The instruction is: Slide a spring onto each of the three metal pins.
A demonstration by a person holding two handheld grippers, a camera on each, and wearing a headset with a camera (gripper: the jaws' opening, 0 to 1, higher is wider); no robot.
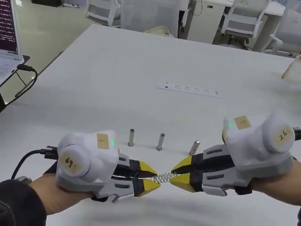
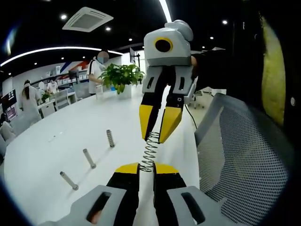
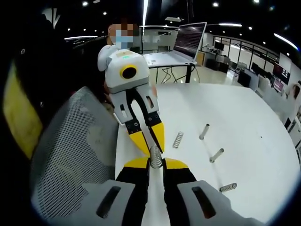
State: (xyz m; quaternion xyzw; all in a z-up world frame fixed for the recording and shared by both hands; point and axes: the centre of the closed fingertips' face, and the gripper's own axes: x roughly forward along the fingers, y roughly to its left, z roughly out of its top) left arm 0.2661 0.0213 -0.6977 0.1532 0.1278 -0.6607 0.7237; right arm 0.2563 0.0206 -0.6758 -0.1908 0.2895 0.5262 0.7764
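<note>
A small metal spring [image 1: 164, 177] hangs level just above the white table [image 1: 94, 84], held at both ends. My left gripper [image 1: 156, 178] is shut on its left end and my right gripper [image 1: 173, 178] on its right end. In the left gripper view the spring [image 2: 149, 153] runs from my own tips [image 2: 146, 167] up to the right gripper [image 2: 154, 138]. Three upright pins stand behind: a bare left pin [image 1: 131, 137], a bare middle pin [image 1: 161, 141], and a right pin [image 1: 194, 147] wearing a spring. A loose spring [image 3: 178, 139] lies on the table in the right gripper view.
A white power strip [image 1: 190, 89] lies farther back on the table. A laptop [image 1: 7, 42] and a black cable [image 1: 26, 84] sit off the left edge. Office chairs [image 1: 244, 21] stand beyond the far edge. A mesh chair back [image 2: 240, 155] is close behind.
</note>
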